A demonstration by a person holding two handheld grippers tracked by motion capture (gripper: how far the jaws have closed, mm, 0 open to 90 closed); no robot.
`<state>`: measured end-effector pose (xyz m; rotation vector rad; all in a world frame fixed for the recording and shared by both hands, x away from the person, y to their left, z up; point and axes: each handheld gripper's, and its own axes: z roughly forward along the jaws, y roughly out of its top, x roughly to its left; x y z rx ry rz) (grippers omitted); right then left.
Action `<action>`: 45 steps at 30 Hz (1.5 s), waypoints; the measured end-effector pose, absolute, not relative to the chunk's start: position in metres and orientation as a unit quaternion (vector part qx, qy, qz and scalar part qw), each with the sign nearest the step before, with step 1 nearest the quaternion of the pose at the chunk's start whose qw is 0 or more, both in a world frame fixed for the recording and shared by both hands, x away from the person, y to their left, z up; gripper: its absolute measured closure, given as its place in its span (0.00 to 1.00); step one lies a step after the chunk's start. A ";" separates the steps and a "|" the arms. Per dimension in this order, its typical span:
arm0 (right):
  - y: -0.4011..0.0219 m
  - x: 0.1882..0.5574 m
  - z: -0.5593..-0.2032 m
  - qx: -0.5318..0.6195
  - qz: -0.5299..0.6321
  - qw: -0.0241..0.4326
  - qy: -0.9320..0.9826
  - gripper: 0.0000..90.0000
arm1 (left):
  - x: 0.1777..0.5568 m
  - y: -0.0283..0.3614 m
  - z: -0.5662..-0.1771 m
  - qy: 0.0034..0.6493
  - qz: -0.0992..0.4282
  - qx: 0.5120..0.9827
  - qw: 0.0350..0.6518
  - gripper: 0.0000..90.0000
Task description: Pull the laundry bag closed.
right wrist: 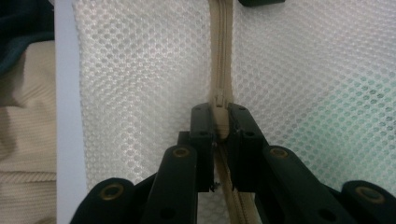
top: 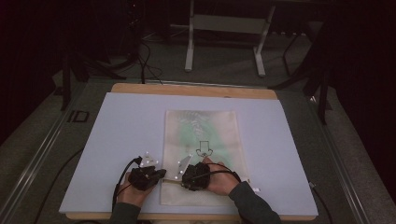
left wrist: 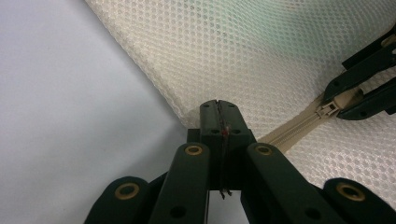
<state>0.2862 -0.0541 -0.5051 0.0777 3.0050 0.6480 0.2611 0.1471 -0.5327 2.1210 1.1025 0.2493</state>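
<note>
A cream mesh bag (top: 201, 135) with something green inside lies flat on the white board (top: 126, 130). Its zipper (right wrist: 222, 46) runs along the near end. My left gripper (top: 161, 173) is shut on the bag's left near corner (left wrist: 201, 109), where the zipper ends; its jaws (left wrist: 218, 105) meet with mesh pinched between them. My right gripper (top: 184, 179) is just to the right and is shut on the beige zipper pull (right wrist: 219, 121). The left gripper view shows that pull (left wrist: 327, 109) held between the right gripper's jaws.
The board rests on a wooden table (top: 187, 89). A grey metal frame (top: 229, 28) and cables (top: 144, 56) stand on the floor beyond it. A black line drawing (top: 204, 149) marks the bag's middle. The person's cream sweater (right wrist: 23, 116) is by the board's near edge.
</note>
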 end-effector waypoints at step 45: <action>-0.072 0.280 -0.503 0.028 0.203 0.042 0.978 0.91 | 0.261 0.147 -0.533 0.429 0.096 0.823 0.361 0.99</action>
